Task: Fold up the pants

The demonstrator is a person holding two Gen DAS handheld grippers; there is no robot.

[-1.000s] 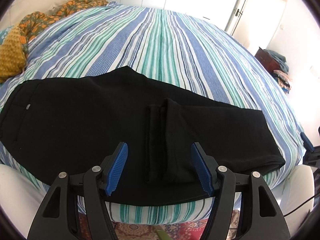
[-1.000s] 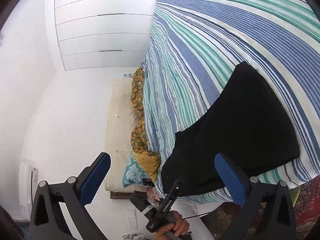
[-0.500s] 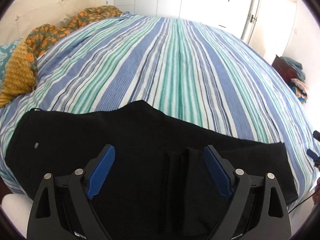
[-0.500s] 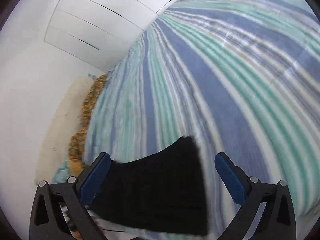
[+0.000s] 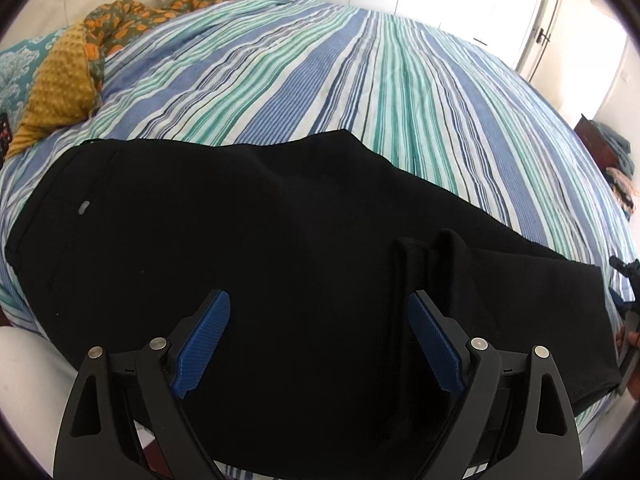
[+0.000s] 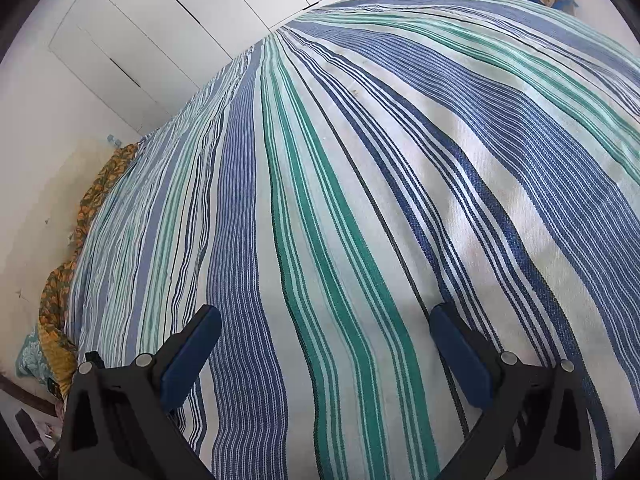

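Striped bedspread (image 5: 360,80), white wardrobe doors (image 6: 140,40); perhaps a dark dresser (image 5: 600,148), daylight

Pants (image 5: 280,260) near edge hidden behind left gripper (image 5: 320,344); absent from right view.

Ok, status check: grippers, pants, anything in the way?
Left gripper open, over the pants. Right gripper open, over bare bedspread. Pants flat on the bed, a raised crease near the hems. Nothing in the way.
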